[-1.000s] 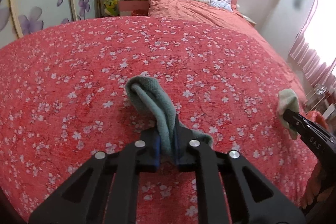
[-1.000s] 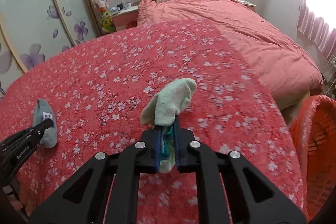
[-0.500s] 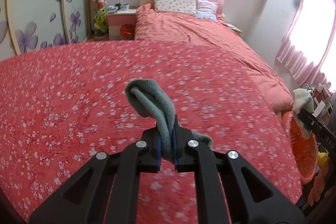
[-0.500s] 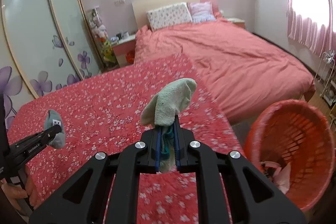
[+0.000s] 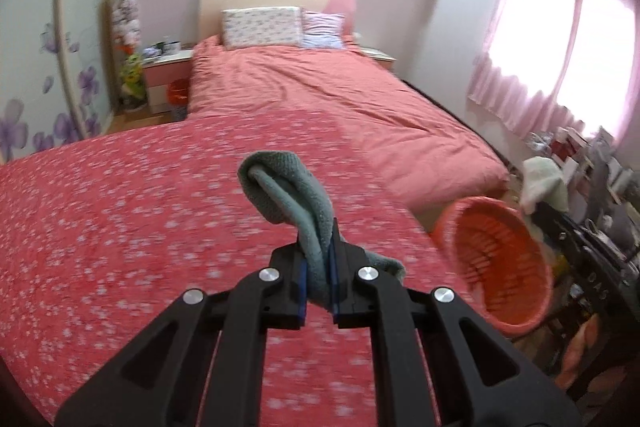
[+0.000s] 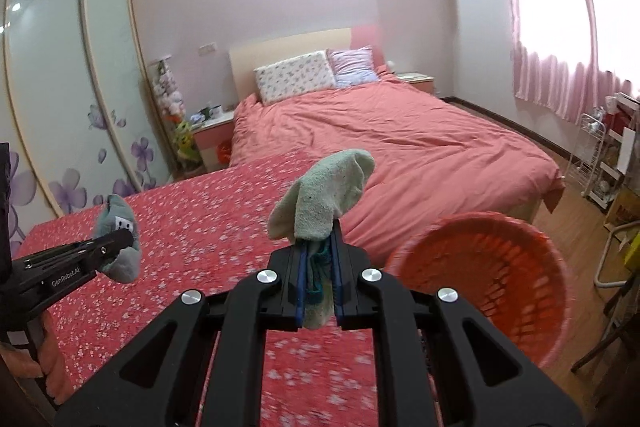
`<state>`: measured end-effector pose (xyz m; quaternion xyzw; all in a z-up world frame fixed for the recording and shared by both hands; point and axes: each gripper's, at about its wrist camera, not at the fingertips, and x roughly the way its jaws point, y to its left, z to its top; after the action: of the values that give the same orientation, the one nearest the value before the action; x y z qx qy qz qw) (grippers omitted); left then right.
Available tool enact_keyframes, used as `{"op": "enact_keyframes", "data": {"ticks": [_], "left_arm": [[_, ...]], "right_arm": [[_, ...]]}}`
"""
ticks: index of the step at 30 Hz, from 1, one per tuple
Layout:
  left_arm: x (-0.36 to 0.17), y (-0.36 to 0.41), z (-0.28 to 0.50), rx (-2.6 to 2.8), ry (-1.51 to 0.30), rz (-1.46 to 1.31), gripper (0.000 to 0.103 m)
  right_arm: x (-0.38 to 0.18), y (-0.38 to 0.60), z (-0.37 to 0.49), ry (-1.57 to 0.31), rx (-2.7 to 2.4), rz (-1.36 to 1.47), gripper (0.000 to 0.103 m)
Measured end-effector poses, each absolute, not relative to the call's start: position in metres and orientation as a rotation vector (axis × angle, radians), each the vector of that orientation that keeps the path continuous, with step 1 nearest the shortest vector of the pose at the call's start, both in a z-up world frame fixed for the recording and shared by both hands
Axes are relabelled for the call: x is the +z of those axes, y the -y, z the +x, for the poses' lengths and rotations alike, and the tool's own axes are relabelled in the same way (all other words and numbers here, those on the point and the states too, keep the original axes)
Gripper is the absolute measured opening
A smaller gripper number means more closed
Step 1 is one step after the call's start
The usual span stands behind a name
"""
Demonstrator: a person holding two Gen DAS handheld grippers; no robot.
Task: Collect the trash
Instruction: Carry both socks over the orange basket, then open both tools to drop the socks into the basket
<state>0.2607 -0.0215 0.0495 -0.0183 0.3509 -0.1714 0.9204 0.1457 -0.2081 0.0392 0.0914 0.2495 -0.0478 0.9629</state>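
The left tool point(image 5: 319, 281) is squeezed tight on a blue-green sock point(image 5: 288, 187) above the flowery red cover point(image 5: 120, 227). Its side reads "GenRobot.AI" in the right view only. The right tool point(image 6: 318, 285) pinches a pale green sock point(image 6: 320, 195) near the cover's right edge, just beside the orange basket point(image 6: 492, 283) on the floor.

Basket point(image 6: 480, 279) right of bedspread point(image 6: 180, 247)
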Motion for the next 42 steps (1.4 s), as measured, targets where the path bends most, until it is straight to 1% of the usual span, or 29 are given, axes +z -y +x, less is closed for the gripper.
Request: {"op": "enact_keyframes", "data": {"ticks": [7,19,34,36,37,38,39,41,42], "left_arm": [[0.050,0.094,0.242,-0.497,-0.717,-0.009,0.009],[0.022,0.206,0.221,-0.713,-0.769,0.032,0.009],[-0.025,0.268,0.247,-0.767,-0.873,0.060,0.011],[-0.030,0.273,0.250,-0.761,-0.883,0.066,0.019],[-0.034,0.275,0.252,-0.750,-0.888,0.070,0.030],[-0.036,0.276,0.254,-0.737,-0.889,0.074,0.039],[-0.038,0.276,0.255,-0.727,-0.890,0.076,0.041],[-0.043,0.273,0.259,-0.708,-0.903,0.075,0.043],[-0.044,0.271,0.260,-0.700,-0.906,0.075,0.044]], "right_arm": [[0.035,0.243,0.129,-0.485,-0.172,0.212,0.010],[0.024,0.293,0.112,-0.461,-0.270,0.272,0.010],[0.000,0.328,0.117,-0.479,-0.306,0.339,0.011],[-0.005,0.333,0.121,-0.496,-0.299,0.355,0.011],[-0.007,0.335,0.123,-0.504,-0.296,0.368,0.012],[-0.010,0.339,0.124,-0.511,-0.293,0.377,0.017],[-0.012,0.342,0.126,-0.521,-0.296,0.387,0.019],[-0.018,0.348,0.128,-0.541,-0.296,0.411,0.031],[-0.020,0.349,0.128,-0.545,-0.295,0.419,0.034]]}}
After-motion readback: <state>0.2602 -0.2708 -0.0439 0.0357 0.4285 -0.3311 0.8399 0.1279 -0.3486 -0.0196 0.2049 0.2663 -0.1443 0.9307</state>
